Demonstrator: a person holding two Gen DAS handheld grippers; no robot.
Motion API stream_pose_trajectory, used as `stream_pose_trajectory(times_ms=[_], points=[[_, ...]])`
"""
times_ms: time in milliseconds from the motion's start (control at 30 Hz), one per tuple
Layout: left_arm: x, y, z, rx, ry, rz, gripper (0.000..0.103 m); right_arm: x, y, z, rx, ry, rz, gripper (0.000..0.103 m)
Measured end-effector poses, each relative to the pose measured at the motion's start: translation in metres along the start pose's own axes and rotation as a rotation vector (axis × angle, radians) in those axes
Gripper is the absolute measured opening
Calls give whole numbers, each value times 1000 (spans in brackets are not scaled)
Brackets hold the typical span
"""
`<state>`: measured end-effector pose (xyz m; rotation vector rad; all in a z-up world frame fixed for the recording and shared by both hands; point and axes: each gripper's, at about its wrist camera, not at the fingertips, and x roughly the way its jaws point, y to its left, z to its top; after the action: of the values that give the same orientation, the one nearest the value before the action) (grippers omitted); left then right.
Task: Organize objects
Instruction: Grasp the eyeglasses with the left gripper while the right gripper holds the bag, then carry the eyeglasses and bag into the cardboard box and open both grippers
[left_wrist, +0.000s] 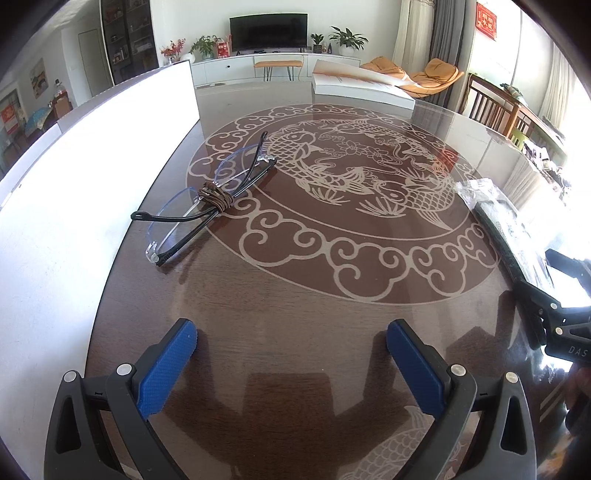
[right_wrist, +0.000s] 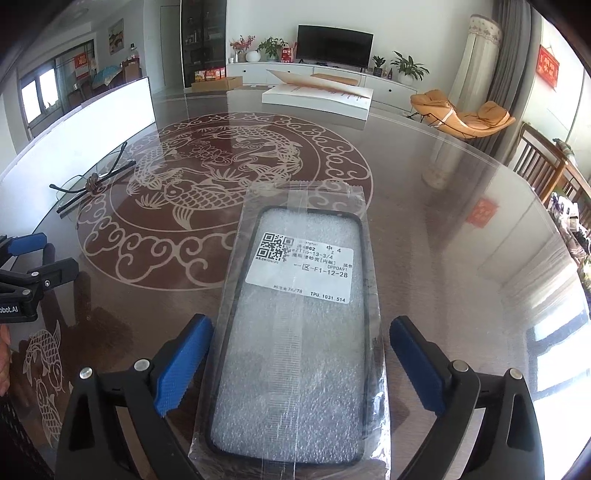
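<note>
Folded glasses (left_wrist: 207, 199) with a brown cord wound round the middle lie on the table's left part, also in the right wrist view (right_wrist: 92, 184). My left gripper (left_wrist: 291, 332) is open over bare tabletop, short of the glasses and to their right, with nothing between its blue pads. A black phone case in a clear plastic bag (right_wrist: 295, 350) with a white label lies flat on the table, lengthwise between the pads of my right gripper (right_wrist: 301, 325). That gripper is open, and its right pad (right_wrist: 417, 365) stands clear of the bag. The bagged case also appears in the left wrist view (left_wrist: 517, 236).
The dark glass-topped table (left_wrist: 332, 295) bears a pale fish-and-cloud pattern. A tall white board (left_wrist: 74, 184) stands along its left edge. A flat white box (right_wrist: 317, 96) lies at the far end. Wooden chairs (right_wrist: 543, 166) stand to the right.
</note>
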<state>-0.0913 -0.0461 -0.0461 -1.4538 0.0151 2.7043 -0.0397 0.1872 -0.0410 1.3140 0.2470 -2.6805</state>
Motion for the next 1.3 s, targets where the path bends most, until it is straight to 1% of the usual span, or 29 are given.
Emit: stream_pose_trajectory(times_ms=[33,100,167,233,267,333,367,400,433,467,500,533,600,633,700,733,800,867,900,933,1033,1167,1233,1300], points=[[-5,2,2,8,-10,-17,103,0,1,0,-3,-1,3,97],[-18,4,17,43,-49,-9,103,0,1,0,-4,0,8,97],[-28,4,39,97,-105,4,103,1,-1,-1,2,3,19,97],[-26,5,65,151,-131,24,103,2,-3,-1,11,7,32,97],[-19,8,78,174,-125,37,103,2,-3,-1,15,9,36,97],[4,16,98,193,-47,47,103,2,-4,-1,18,6,45,97],[16,22,103,185,-1,29,103,1,-4,-1,19,3,48,97],[27,28,106,169,43,0,101,1,-4,-1,21,0,50,97],[36,34,107,149,84,-30,89,0,-5,-2,23,-1,54,97],[44,38,105,129,122,-51,83,0,-5,-2,28,-2,59,97],[50,42,102,114,143,-63,73,-1,-7,-2,36,-5,70,97],[52,43,98,109,141,-65,67,-1,-9,-2,48,-9,91,97],[48,44,92,124,96,-41,43,0,-14,-2,67,6,130,97],[46,46,91,108,85,-44,28,2,-15,1,70,33,139,97],[45,50,88,73,71,-50,28,5,-15,10,66,83,159,97],[44,50,86,66,63,-47,28,9,-14,16,59,123,167,97],[41,48,81,49,48,-51,27,18,-10,27,35,191,164,99],[34,45,76,29,25,-58,27,24,-6,33,-8,225,150,98],[28,43,72,20,9,-63,27,23,-7,35,-10,217,131,84],[21,43,68,9,-9,-71,27,21,-10,36,-4,211,129,77],[-4,44,55,-28,-60,-95,27,19,-19,36,26,222,161,76],[-50,54,48,-95,-143,-138,27,-6,-25,40,85,172,234,76],[-83,68,49,-137,-194,-160,27,-26,-22,53,105,131,281,76],[-114,90,55,-169,-243,-164,27,-46,-9,75,98,85,326,76]])
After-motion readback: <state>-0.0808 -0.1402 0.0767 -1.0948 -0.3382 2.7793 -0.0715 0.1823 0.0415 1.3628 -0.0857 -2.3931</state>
